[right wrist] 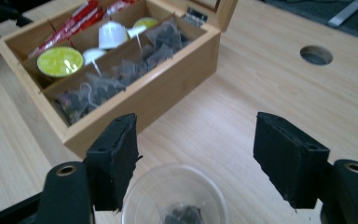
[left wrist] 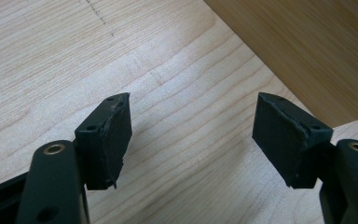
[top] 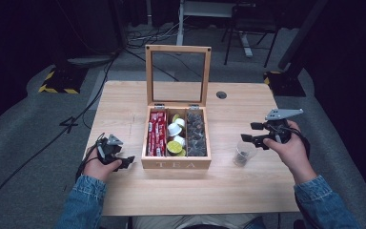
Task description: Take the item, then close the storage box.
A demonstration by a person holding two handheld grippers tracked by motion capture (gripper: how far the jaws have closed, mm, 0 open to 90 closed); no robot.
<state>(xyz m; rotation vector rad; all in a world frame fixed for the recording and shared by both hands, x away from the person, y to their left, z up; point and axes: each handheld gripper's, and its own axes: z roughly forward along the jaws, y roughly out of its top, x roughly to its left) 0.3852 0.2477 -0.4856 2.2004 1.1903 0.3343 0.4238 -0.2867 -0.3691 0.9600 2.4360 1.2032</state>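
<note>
Clear plastic cup (top: 244, 153) sits on the table (top: 124, 100) just right of the wooden tea box (top: 176, 163), with a dark tea bag (right wrist: 182, 215) already lying in its bottom. Box lid stands open; the right compartment holds more of the dark tea bags (top: 196, 131), the middle one capsules (top: 175, 129), the left one red sachets (top: 157, 133).

Right gripper (top: 254, 133) hovers just above and behind the cup, jaws wide apart, nothing between the pads; in the right gripper view the cup rim lies below the gap, not touched. Looks like the bag is dropped and this is the release step.

Left gripper (top: 127, 162) rests low near the box's left front corner, jaws also well open, gripping nothing; bare wood between its fingers (left wrist: 114, 140).

To finish clean: lift the right gripper straight up before swinging away, since the cup is light and a pad clipping the rim would tip it. If another bag is wanted, approach the right compartment from above and pinch a single bag, as strings may tangle.
</note>
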